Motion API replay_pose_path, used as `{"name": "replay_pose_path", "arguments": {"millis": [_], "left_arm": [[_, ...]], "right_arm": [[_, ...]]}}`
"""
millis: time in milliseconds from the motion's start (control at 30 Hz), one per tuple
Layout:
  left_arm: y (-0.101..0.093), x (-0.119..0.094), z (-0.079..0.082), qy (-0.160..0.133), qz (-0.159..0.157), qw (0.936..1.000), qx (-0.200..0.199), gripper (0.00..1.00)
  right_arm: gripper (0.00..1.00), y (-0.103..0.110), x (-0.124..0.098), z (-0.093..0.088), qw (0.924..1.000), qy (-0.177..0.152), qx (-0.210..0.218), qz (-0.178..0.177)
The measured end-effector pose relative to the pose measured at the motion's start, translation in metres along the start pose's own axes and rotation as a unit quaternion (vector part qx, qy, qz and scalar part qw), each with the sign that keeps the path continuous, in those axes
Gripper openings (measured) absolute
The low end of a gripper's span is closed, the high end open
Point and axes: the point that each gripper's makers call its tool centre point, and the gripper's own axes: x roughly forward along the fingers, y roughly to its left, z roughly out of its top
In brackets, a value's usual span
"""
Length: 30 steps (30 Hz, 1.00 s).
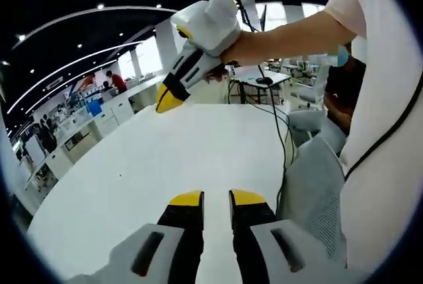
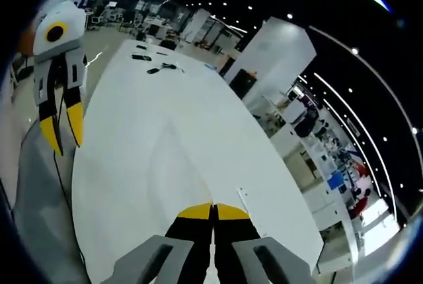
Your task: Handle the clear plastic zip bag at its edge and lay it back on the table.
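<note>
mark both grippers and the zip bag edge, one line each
left gripper (image 1: 216, 198), left gripper view, gap between yellow tips.
right gripper (image 2: 213, 212), right gripper view, seam between closed tips.
clear plastic zip bag (image 2: 243, 199), right gripper view, edge strip beside tips.

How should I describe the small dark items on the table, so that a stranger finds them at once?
Start at the long white table in the right gripper view and follow it to its far end, away from the right tool. There lie a few small dark items, too small to identify. Unlike the yellow-tipped left tool at the table's side, they are flat dark specks on the white top.
</note>
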Motion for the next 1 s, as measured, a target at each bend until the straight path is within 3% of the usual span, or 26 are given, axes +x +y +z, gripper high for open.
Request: {"name": "replay_pose_path", "arguments": {"millis": [300,433,567,767,1000], "left_arm": [[0.01,-0.001,-0.003,0.004,0.011,0.9999,-0.008,0.12],[0.014,-0.001,-0.007,0.007,0.014,0.9998,-0.012,0.12],[0.016,-0.001,-0.01,0.009,0.017,0.9997,-0.016,0.12],[0.018,0.001,-0.014,0.011,0.017,0.9996,-0.021,0.12],[0.018,0.003,-0.02,0.016,0.015,0.9994,-0.027,0.12]], "right_arm": [[0.0,-0.028,0.041,-0.017,0.9998,0.012,-0.002,-0.016],[0.0,-0.043,0.055,-0.016,0.9982,0.011,-0.036,-0.047],[0.0,-0.043,0.07,-0.021,0.9969,0.019,-0.049,-0.057],[0.0,-0.03,0.092,-0.039,0.9965,0.024,-0.053,-0.06],[0.0,0.008,0.11,-0.057,0.9975,0.026,-0.042,-0.051]]}}
